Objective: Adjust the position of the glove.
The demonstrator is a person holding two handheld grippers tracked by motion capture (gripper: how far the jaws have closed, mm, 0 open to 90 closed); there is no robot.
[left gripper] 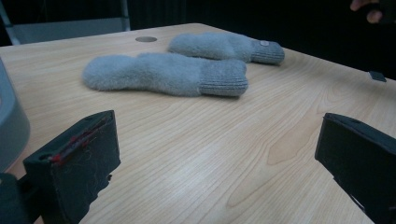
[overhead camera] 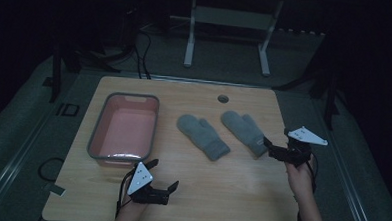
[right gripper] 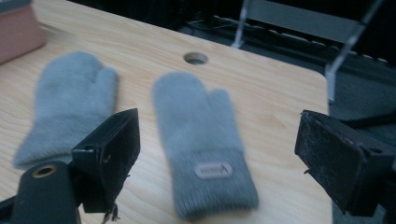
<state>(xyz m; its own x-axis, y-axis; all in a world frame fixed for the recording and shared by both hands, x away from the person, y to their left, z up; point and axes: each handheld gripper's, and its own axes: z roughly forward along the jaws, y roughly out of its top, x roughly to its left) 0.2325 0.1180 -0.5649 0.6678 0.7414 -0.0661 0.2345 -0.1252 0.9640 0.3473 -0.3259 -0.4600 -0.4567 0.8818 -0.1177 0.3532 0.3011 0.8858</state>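
Two grey woollen mittens lie side by side in the middle of the wooden table (overhead camera: 230, 192), cuffs toward me: the left mitten (overhead camera: 203, 136) and the right mitten (overhead camera: 244, 131). My right gripper (overhead camera: 269, 149) is open just at the right mitten's cuff. In the right gripper view the right gripper (right gripper: 219, 140) has its jaws spread wide to either side of that mitten (right gripper: 196, 112), whose cuff carries a small label; the other mitten (right gripper: 65, 102) lies to its left. My left gripper (overhead camera: 162, 174) stands open and empty near the front edge. In its own view the left gripper (left gripper: 217, 154) faces both mittens (left gripper: 163, 74) from a distance.
A pink basin with a grey rim (overhead camera: 95, 136) stands at the table's left, close behind my left gripper; its grey wall (left gripper: 9, 121) shows in the left gripper view. A cable hole (overhead camera: 223, 98) sits near the far edge. A white frame (overhead camera: 189, 45) stands on the floor beyond.
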